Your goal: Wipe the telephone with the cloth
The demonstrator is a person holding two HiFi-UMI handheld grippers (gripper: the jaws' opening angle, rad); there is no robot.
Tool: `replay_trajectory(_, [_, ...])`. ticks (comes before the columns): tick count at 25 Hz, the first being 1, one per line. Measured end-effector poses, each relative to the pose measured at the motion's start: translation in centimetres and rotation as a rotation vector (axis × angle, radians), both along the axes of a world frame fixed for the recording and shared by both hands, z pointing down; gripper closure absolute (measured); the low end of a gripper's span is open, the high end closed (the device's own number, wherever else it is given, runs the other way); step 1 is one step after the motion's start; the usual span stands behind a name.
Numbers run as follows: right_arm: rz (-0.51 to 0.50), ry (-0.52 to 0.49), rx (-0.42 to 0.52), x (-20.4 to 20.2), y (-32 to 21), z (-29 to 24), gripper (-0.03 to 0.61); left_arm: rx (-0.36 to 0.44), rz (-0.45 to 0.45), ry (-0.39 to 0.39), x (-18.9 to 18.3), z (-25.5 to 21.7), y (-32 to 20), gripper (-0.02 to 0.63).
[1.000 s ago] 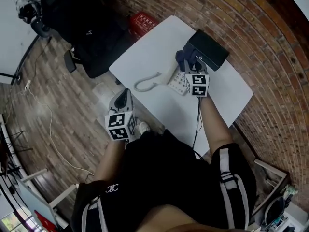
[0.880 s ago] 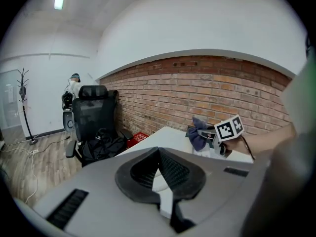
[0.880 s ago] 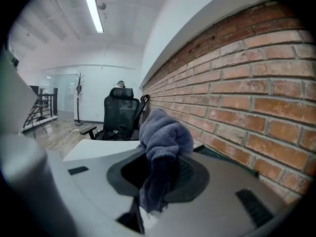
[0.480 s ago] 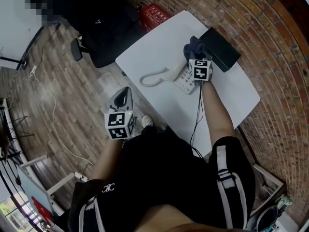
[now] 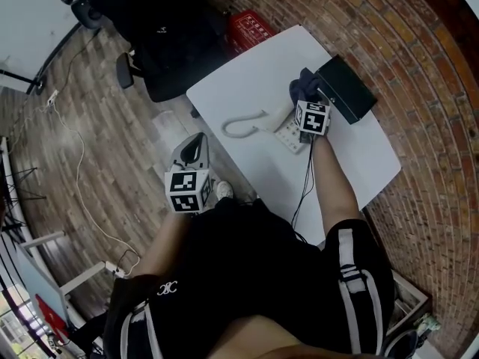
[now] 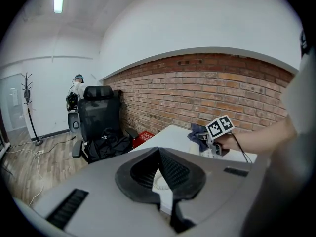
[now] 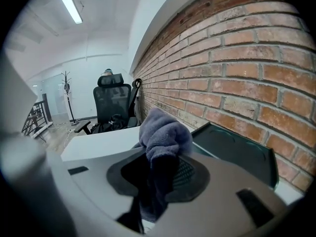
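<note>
The white telephone (image 5: 290, 132) lies on a white table (image 5: 247, 88), and its handset (image 5: 241, 127) rests off the cradle on the tabletop to the left. My right gripper (image 5: 305, 99) is over the telephone's far end, shut on a blue-grey cloth (image 5: 302, 87). In the right gripper view the cloth (image 7: 163, 137) bulges up between the jaws of the right gripper (image 7: 155, 177) and hides the telephone. My left gripper (image 5: 191, 149) is held off the table's near-left edge, shut and empty. The left gripper (image 6: 160, 154) faces the table from there.
A black box (image 5: 344, 88) sits on the table against the brick wall, just past the cloth. A black office chair (image 5: 165, 58) with a bag and a red crate (image 5: 254, 28) stand beyond the table's left side. A white cable (image 5: 75, 163) trails on the wooden floor.
My right gripper with the cloth has shifted a little along the telephone toward the black box. The left gripper has barely moved.
</note>
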State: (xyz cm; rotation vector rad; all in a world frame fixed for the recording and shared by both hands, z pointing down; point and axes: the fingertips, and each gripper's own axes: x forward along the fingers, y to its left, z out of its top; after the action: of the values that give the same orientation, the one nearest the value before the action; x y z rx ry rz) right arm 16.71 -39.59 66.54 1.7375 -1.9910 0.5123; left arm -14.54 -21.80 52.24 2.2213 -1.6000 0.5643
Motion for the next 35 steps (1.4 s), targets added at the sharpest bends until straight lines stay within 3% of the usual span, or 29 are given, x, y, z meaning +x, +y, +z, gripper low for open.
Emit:
replay_trajectory(4, [-0.052, 0.011, -0.018, -2.1, 1.2, -0.2, 0.502, 0.007, -0.019, 0.012, -0.5, -0.4, 0.2, 0.614])
replay_trajectory(10, [-0.211, 0.121, -0.018, -6.9, 3.7, -0.1, 0.502, 0.012, -0.036, 0.041, -0.9, -0.5, 0.2, 0.614])
replay_trajectory(22, [-0.285, 0.087, -0.016, -10.4, 7.3, 1.3, 0.497, 0.024, -0.064, 0.079, -1.9, -1.0, 2.2, 0.614])
replay_trajectory(35, [-0.451, 0.153, -0.071, -14.5, 11.0, 3.2, 0.497, 0.029, -0.108, 0.113, -3.0, -1.1, 3.8, 0.614])
